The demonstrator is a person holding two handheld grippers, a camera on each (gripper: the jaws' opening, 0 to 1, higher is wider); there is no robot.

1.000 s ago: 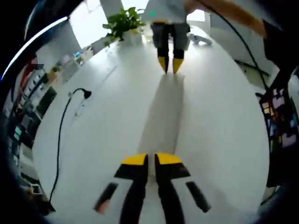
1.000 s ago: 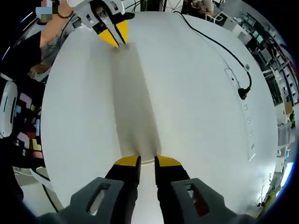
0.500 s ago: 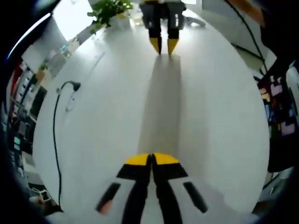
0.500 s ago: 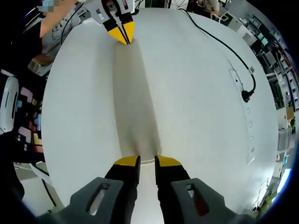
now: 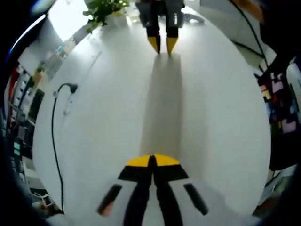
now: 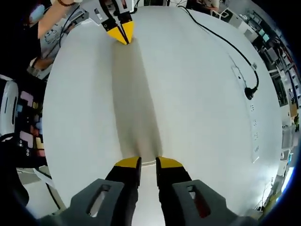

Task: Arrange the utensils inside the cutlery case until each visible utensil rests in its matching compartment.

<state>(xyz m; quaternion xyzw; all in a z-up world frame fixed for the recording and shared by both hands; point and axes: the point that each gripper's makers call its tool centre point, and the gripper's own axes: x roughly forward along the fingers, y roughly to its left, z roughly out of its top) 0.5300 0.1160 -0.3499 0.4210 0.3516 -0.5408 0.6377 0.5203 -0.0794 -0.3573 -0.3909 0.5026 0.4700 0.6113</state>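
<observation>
Left to right: black cable (image 5: 55, 123) is laid along the worktop (image 5: 108, 103) edge; left gripper (image 5: 152, 160) fingers are pressed closed on nothing, right gripper (image 6: 148, 163) fingers are parted a little, also empty (both face each other across the bare worktop). Cutlery case and utensils cannot be located, so progress cannot be judged.

My left gripper (image 5: 152, 160) has its jaws pressed together; my right gripper (image 6: 148, 162) keeps a small gap, facing it from 12 o'clock
</observation>
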